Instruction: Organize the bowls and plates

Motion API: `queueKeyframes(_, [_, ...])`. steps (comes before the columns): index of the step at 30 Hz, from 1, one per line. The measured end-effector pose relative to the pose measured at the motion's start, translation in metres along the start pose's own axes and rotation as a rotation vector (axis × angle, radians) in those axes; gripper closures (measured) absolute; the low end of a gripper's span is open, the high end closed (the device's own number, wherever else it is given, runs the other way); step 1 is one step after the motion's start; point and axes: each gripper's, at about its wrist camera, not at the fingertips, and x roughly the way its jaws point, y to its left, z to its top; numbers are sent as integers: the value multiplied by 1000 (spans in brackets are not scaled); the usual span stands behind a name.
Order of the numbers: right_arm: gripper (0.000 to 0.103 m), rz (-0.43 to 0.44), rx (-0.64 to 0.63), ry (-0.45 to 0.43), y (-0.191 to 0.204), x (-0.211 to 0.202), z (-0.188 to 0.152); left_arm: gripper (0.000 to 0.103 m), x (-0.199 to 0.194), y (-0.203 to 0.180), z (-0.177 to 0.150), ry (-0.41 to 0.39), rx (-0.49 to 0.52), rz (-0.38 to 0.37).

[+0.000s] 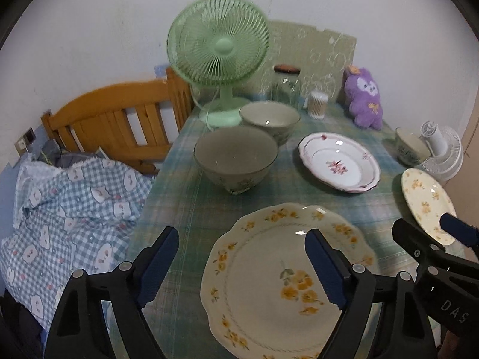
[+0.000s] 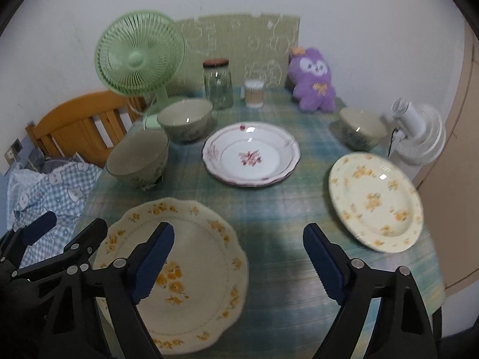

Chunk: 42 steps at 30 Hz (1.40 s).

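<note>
Checked cloth covers the counter (image 2: pixel 269 224), with dishes spread out and nothing stacked yet. My left gripper (image 1: pixel 242 266) and right gripper (image 2: pixel 238 261) both have their fingers apart and empty. I judge the left nearer: the large yellow-flowered plate (image 1: pixel 284 284) lies flat directly under it, left of my right fingers.

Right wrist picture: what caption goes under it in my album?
Open right claw above a plaid tablecloth with three flowered plates, three bowls, a green fan and a purple plush toy.
</note>
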Motion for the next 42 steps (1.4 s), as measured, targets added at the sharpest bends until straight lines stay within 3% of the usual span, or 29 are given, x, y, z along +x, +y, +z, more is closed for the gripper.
queueKeyframes(9, [22, -31, 41, 138, 14, 52, -7, 21, 56, 9, -5, 124, 10, -32])
queueKeyframes(20, [29, -41, 28, 241, 27, 86, -12, 25, 87, 20, -13, 215, -3, -38])
queueKeyframes(25, [30, -56, 22, 252, 26, 94, -13, 38, 97, 22, -14, 253, -15, -40])
queueKeyframes(30, [32, -66, 30, 278, 26, 104, -14, 45, 100, 18, -17, 268, 4, -71])
queueKeyframes(42, [33, -29, 53, 338, 16, 112, -14, 40, 101, 6, -17, 288, 7, -53])
